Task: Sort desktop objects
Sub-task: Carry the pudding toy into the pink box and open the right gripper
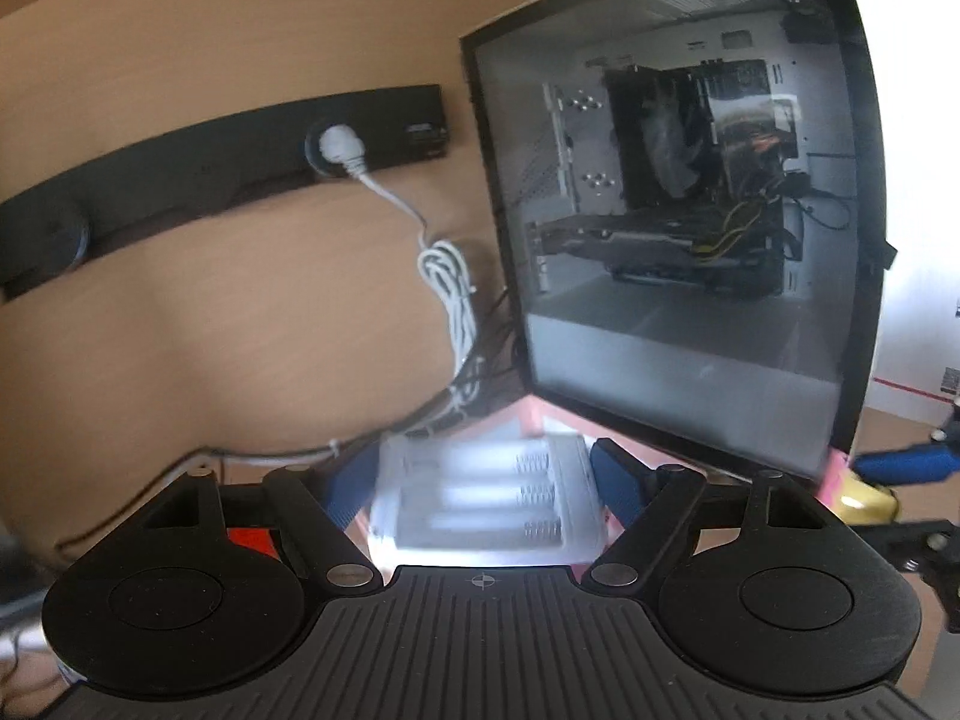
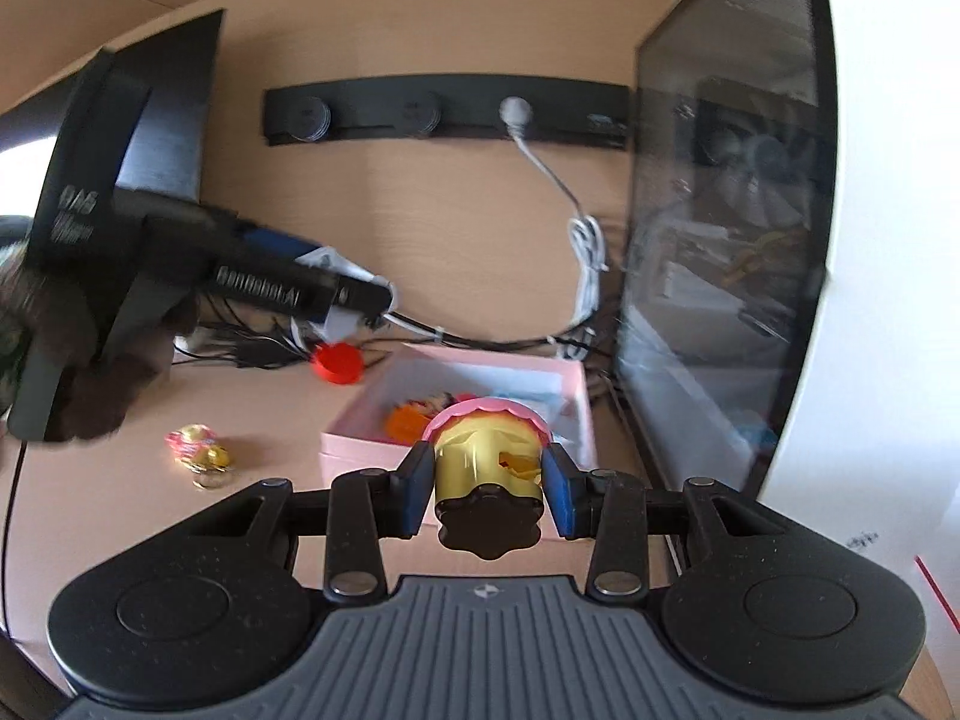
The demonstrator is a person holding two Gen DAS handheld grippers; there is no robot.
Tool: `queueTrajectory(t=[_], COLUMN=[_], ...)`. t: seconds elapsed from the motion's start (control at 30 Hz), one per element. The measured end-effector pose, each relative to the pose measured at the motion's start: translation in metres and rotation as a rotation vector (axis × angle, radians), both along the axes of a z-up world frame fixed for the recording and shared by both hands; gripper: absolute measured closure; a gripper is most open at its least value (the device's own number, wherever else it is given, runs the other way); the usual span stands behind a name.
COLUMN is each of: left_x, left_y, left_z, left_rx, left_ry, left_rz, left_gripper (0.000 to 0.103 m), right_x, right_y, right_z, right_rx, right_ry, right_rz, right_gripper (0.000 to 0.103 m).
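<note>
My left gripper [image 1: 486,480] is shut on a clear plastic battery holder [image 1: 486,498] with springs, held above the pink box [image 1: 528,414]. It also shows in the right wrist view [image 2: 354,294], at the left above the desk. My right gripper [image 2: 489,480] is shut on a gold toy with a pink frilled top and a black base [image 2: 489,468], just in front of the pink box [image 2: 480,369]. The box holds an orange piece [image 2: 405,423] and other small items.
A glass-sided PC case [image 1: 678,228] stands at the right, close to the box. A black power strip [image 2: 444,111] with a white cable [image 2: 585,252] is on the wooden back panel. A red cap [image 2: 337,363] and a pink-gold trinket [image 2: 201,450] lie on the desk.
</note>
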State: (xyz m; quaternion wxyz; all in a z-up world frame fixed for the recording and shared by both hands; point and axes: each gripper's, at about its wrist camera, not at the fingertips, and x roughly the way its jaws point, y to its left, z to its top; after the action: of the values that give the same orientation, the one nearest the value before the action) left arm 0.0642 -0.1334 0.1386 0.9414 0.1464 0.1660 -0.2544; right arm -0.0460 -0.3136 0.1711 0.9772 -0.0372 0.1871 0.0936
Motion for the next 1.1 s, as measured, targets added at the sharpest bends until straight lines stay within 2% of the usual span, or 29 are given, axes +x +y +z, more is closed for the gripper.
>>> queueTrajectory(t=[0.07, 0.27, 0.43, 0.57, 0.67, 0.87, 0.97, 1.1], left_x=[0.008, -0.018, -0.059, -0.078, -0.085, -0.084, -0.081, -0.066], left_y=[0.007, 0.070, 0.107, 0.137, 0.163, 0.192, 0.197, 0.199], left_z=[-0.001, -0.026, -0.066, -0.088, -0.097, -0.106, -0.110, -0.114], left_rx=[-0.001, -0.095, -0.043, -0.031, -0.065, -0.128, -0.158, -0.214], left_ry=[0.026, 0.175, 0.246, 0.309, 0.342, 0.387, 0.402, 0.415], left_rz=[0.017, 0.057, 0.105, 0.179, 0.237, 0.292, 0.299, 0.298], left_gripper=[0.010, 0.006, 0.003, 0.003, 0.003, 0.002, 0.001, 0.001], right_x=[0.002, 0.015, 0.051, 0.092, 0.124, 0.163, 0.167, 0.167], right_y=[-0.003, -0.004, 0.008, 0.025, 0.039, 0.058, 0.065, 0.082], right_z=[-0.002, 0.020, 0.056, 0.073, 0.070, 0.040, 0.034, 0.040], right_rx=[-0.004, 0.007, 0.040, 0.037, 0.035, 0.027, 0.001, -0.035], right_ry=[0.009, -0.004, -0.011, 0.041, 0.110, 0.238, 0.240, 0.224], right_rz=[-0.009, -0.001, 0.010, -0.001, -0.011, -0.023, -0.055, -0.048], right_gripper=[0.065, 0.065, 0.065, 0.065, 0.065, 0.064, 0.062, 0.054])
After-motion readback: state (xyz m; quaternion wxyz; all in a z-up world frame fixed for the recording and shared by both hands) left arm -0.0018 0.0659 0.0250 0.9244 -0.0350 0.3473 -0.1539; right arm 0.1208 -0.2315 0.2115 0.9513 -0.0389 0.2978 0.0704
